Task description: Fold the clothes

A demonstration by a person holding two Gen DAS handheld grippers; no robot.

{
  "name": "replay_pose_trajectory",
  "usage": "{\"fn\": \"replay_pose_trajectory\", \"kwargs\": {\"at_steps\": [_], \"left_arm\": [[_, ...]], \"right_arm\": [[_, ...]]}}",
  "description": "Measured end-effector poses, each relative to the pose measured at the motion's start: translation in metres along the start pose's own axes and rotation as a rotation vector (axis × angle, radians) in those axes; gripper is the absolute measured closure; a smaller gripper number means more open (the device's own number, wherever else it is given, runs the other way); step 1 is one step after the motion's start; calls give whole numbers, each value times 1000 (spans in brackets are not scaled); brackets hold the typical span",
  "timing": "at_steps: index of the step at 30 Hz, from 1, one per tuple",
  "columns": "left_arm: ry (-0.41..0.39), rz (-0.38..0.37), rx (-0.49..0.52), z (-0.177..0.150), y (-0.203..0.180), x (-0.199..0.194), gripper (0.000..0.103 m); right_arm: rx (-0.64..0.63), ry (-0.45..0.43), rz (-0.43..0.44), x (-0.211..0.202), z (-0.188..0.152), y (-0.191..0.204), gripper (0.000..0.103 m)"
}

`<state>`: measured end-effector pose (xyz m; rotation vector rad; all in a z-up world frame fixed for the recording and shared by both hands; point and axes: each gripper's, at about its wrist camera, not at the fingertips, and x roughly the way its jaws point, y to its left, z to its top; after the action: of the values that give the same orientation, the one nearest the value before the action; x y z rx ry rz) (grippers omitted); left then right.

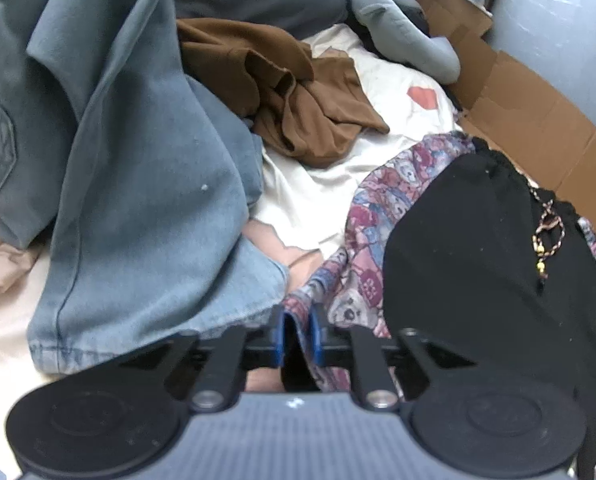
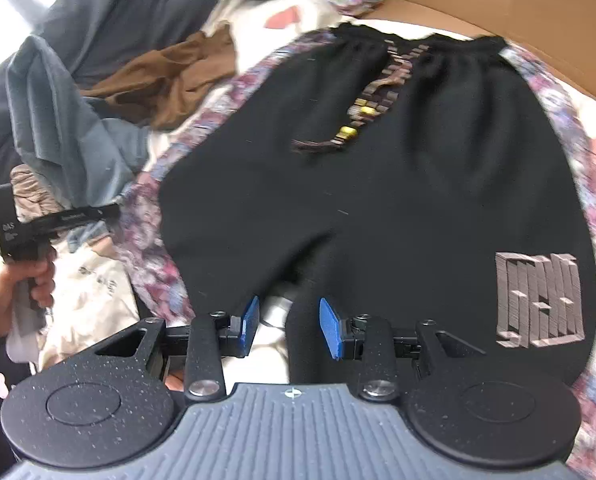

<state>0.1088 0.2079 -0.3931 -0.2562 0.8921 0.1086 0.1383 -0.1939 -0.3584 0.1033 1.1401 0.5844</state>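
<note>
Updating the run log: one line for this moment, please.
left gripper: shut on patterned floral cloth | right gripper: open over black drawstring shorts | fold: not started

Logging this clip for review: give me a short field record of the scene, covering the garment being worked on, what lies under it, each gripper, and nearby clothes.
garment in work: black shorts laid flat, drawstring on top
underlay: patterned cloth beneath the shorts
left gripper: shut on patterned cloth edge
right gripper: open, above the shorts' lower edge, nothing held
nearby: blue jeans, brown garment
box: cardboard behind
</note>
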Motion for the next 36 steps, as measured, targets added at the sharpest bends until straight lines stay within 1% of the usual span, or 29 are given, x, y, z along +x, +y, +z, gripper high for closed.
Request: {"fn": "replay_pose_trajectory", "kwargs": {"at_steps": [6, 12, 16, 19, 20, 22, 24, 27, 29, 32, 36], "left_arm": [[-88, -18, 52, 3, -11, -25, 95], [-170, -38, 137, 1, -36, -47, 95], [-163, -45, 209, -6, -49, -42, 95], [-133, -42, 218, -10, -48, -35, 93], [-123, -41, 221, -11, -48, -32, 91], [-115, -15, 241, -13, -47, -30, 90], [-118, 16, 259, -14, -44, -31, 78], [-144, 22, 246, -14, -33, -41, 70], [-165, 50, 238, -12, -25, -46, 69], [-164, 95, 198, -5, -11, -42, 68], [-143, 105, 160, 0, 5, -29, 69]], "right_arm": [[66, 22, 0, 17, 1, 23, 62], [172, 73, -5, 36, -28, 38, 62], [258, 73, -26, 49, -40, 36, 62], [319, 60, -30, 58, -45, 36, 62], [339, 62, -24, 61, -46, 36, 62], [356, 72, -18, 68, -49, 38, 62], [363, 85, -15, 75, -51, 41, 62], [394, 102, -9, 83, -53, 42, 62], [409, 112, -2, 87, -55, 42, 62], [426, 121, 2, 95, -57, 43, 62], [450, 120, 12, 99, -56, 44, 61]]}}
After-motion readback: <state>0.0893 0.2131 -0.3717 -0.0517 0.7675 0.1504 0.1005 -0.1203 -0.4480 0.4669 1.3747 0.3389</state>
